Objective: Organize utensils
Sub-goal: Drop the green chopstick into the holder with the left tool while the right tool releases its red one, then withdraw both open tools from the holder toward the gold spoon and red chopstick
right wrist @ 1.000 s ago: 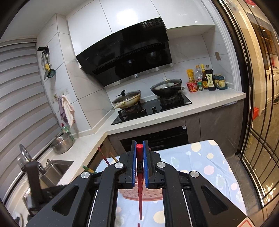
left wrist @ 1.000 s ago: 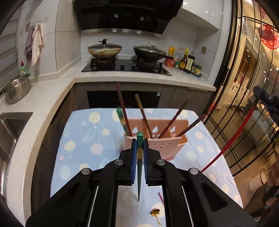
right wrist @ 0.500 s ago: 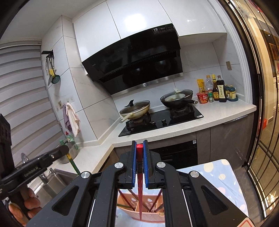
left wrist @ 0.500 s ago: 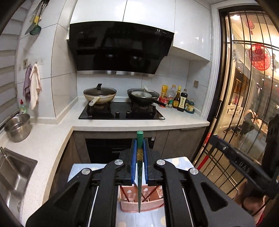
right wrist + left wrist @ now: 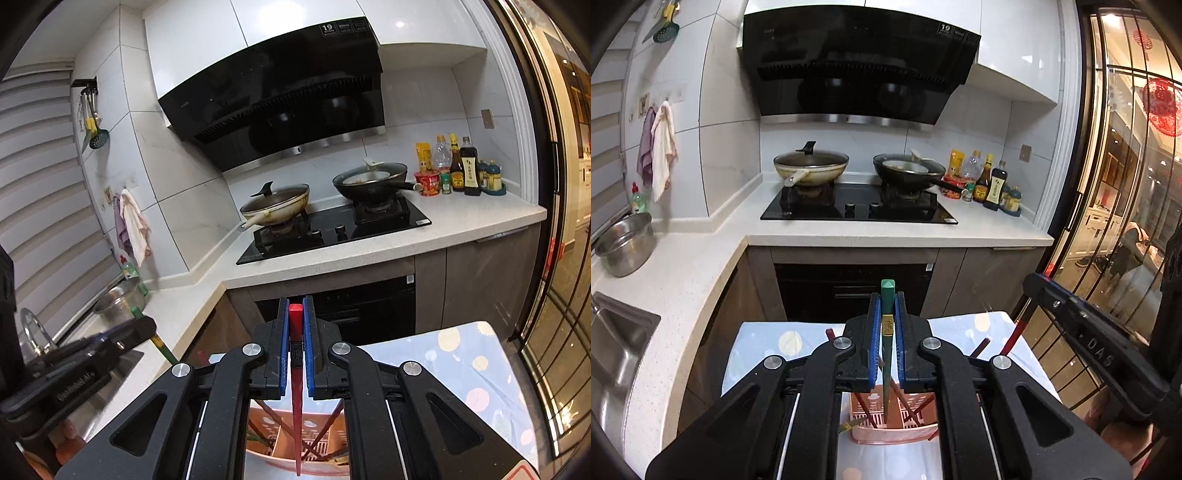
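My left gripper (image 5: 886,306) is shut on a green chopstick (image 5: 886,354) that hangs tip down over the pink slotted utensil holder (image 5: 894,434). The holder stands on the dotted tablecloth and has several dark red chopsticks in it. My right gripper (image 5: 295,314) is shut on a red chopstick (image 5: 296,406) that hangs tip down over the same holder (image 5: 291,439). The right gripper also shows at the right of the left wrist view (image 5: 1082,332), and the left gripper shows at the left of the right wrist view (image 5: 96,350).
A small table with a blue dotted cloth (image 5: 764,343) stands in front of the counter (image 5: 886,236). On the counter are a hob with two pans (image 5: 812,166), sauce bottles (image 5: 990,181) and a steel pot (image 5: 624,243). A sink (image 5: 613,350) lies at the left, glass doors (image 5: 1126,184) at the right.
Both grippers have risen and levelled out, then shifted over the holder; each chopstick now hangs with its tip in the holder's opening. Both stay shut on their chopsticks.
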A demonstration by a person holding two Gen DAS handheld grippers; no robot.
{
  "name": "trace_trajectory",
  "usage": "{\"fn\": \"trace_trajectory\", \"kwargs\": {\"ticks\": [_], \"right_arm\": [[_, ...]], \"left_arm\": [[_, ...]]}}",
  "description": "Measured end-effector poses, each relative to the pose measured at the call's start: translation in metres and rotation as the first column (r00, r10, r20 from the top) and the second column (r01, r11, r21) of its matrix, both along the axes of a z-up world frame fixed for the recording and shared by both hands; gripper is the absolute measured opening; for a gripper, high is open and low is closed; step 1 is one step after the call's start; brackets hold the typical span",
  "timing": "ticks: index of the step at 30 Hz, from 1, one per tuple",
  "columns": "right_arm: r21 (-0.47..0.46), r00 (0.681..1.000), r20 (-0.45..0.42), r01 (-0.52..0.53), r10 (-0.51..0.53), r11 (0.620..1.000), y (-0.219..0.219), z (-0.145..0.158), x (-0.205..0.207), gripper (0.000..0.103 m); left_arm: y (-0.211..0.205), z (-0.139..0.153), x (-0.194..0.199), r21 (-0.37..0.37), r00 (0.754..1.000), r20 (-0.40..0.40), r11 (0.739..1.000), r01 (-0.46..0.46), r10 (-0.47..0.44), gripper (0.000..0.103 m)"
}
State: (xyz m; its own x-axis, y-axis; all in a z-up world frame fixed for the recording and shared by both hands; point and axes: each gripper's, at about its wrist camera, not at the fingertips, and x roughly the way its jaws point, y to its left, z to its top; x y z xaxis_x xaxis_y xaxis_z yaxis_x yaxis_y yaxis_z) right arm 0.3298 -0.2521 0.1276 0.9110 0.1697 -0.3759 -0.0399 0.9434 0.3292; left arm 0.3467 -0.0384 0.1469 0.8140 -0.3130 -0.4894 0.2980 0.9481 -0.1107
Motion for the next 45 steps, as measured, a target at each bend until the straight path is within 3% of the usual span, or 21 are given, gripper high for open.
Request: {"fn": "trace_trajectory", "kwargs": {"ticks": [11,20,22,23,25,27,32,45], "right_arm": [[0.002,0.995,0.095,0.016,-0.016,1.0,-0.001,0.036,-0.008,0.007],[-0.03,0.999,-0.043,-0.007,0.005,1.0,0.012,-0.013,0.011,0.007],[-0.03,0.999,-0.047,0.004,-0.005,1.0,0.013,-0.017,0.01,0.014],[-0.029,0.999,-0.047,0.009,-0.01,1.0,0.012,-0.018,0.008,0.017],[-0.025,0.999,-0.043,0.017,-0.018,1.0,0.01,-0.018,0.004,0.026],[-0.022,0.999,-0.036,0.023,-0.024,0.999,0.007,-0.017,-0.001,0.029],[-0.012,0.999,-0.032,0.033,-0.033,0.999,0.001,-0.015,-0.015,0.033],[0.005,0.997,-0.068,0.027,-0.027,1.0,-0.004,-0.032,-0.079,0.033]], "left_arm": [[0.003,-0.012,0.002,-0.002,1.0,-0.014,1.0,-0.001,0.0,0.007],[0.001,-0.023,0.004,0.01,0.999,-0.043,1.0,-0.007,0.008,0.007],[0.003,-0.024,0.004,0.0,0.999,-0.044,1.0,-0.02,0.02,0.009],[0.004,-0.024,0.003,-0.005,0.999,-0.047,1.0,-0.025,0.025,0.012],[0.009,-0.024,0.002,-0.019,0.998,-0.05,0.999,-0.043,0.042,0.037],[0.012,-0.023,-0.001,-0.023,0.998,-0.04,0.998,-0.057,0.056,0.047],[0.017,-0.021,-0.011,-0.021,0.997,-0.039,0.998,-0.06,0.059,0.053],[0.03,-0.029,-0.061,-0.003,0.997,-0.044,0.998,-0.062,0.062,0.062]]}}
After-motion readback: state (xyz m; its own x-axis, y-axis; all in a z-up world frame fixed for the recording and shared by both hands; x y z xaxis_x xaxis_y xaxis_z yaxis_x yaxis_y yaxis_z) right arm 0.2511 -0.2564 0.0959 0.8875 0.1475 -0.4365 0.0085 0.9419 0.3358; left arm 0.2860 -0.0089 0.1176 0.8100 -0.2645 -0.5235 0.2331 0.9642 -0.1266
